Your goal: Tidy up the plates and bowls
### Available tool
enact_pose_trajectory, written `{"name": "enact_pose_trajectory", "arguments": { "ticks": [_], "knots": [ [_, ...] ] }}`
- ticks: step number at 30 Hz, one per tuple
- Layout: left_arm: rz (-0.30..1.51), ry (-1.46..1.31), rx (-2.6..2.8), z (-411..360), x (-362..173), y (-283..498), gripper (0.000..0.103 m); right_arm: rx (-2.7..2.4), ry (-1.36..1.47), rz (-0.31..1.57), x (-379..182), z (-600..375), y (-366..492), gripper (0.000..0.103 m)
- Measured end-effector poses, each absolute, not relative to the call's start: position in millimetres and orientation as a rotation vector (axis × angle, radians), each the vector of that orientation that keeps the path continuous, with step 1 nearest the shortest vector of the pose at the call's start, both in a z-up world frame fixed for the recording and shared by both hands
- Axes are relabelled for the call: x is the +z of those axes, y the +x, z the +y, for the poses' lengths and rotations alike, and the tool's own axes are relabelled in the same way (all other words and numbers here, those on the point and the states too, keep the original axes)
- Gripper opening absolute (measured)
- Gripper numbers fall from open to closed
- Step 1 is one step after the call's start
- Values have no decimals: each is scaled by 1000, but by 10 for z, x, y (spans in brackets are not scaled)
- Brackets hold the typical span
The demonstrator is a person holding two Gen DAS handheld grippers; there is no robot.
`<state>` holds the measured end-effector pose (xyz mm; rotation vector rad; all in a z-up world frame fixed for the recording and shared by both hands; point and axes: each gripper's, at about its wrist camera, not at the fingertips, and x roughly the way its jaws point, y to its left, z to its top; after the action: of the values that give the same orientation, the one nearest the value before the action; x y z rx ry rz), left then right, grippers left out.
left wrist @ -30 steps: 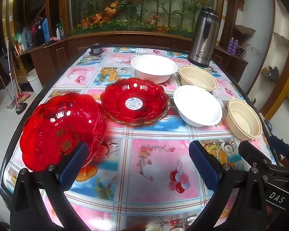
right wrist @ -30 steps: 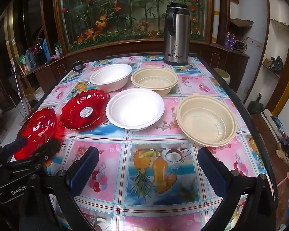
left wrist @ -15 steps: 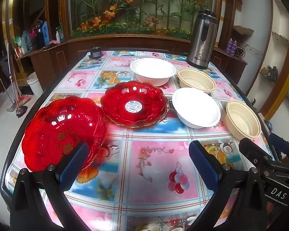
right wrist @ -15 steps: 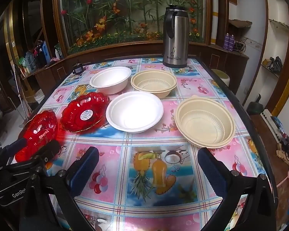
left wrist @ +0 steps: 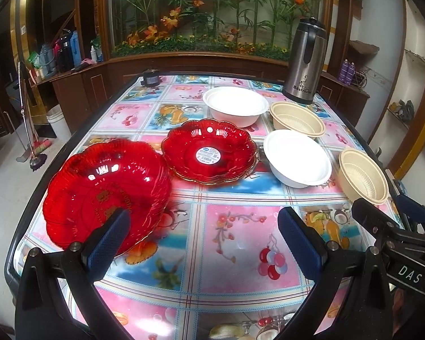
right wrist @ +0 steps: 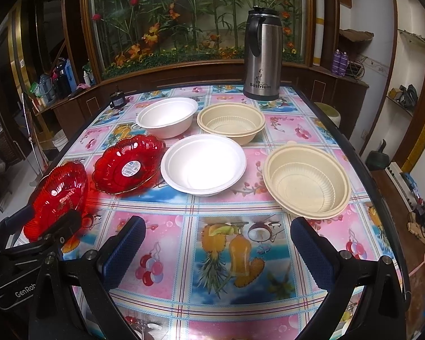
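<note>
Here my left gripper [left wrist: 204, 240] and right gripper [right wrist: 218, 252] hang spread wide, holding nothing. Just beyond my left fingertip [left wrist: 110, 238] lies a red plate [left wrist: 104, 189]; past my right ones sits a cream bowl [right wrist: 307, 180], a white bowl [right wrist: 202, 164] beside it.

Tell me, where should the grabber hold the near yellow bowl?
Probably pinch the near yellow bowl at its near rim, one finger inside, one outside. It sits upright and open, its flared lip facing the open right gripper just behind it.
</note>
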<state>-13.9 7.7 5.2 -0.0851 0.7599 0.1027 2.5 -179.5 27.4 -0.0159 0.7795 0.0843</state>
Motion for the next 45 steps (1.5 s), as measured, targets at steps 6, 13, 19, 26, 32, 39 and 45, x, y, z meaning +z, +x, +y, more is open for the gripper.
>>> {"name": "enact_pose_trajectory", "arguments": {
  "ticks": [6,13,19,26,32,39,45],
  "knots": [
    [758,-89,110,123,54,-159,103,90,-14,780,266,-1771,24,103],
    [755,-86,112,121,64,-162,103,89,-13,778,262,-1751,24,103],
    [755,-86,114,118,79,-165,103,90,-13,781,261,-1753,29,103],
    [755,-86,113,120,77,-167,103,90,-10,780,262,-1753,33,103],
    [754,-86,113,124,83,-171,103,90,-9,782,262,-1749,36,103],
    [755,-86,114,125,81,-172,103,90,-6,783,261,-1748,38,103],
    [754,-87,114,129,83,-177,103,90,-8,782,260,-1747,37,103]
  ]
}}
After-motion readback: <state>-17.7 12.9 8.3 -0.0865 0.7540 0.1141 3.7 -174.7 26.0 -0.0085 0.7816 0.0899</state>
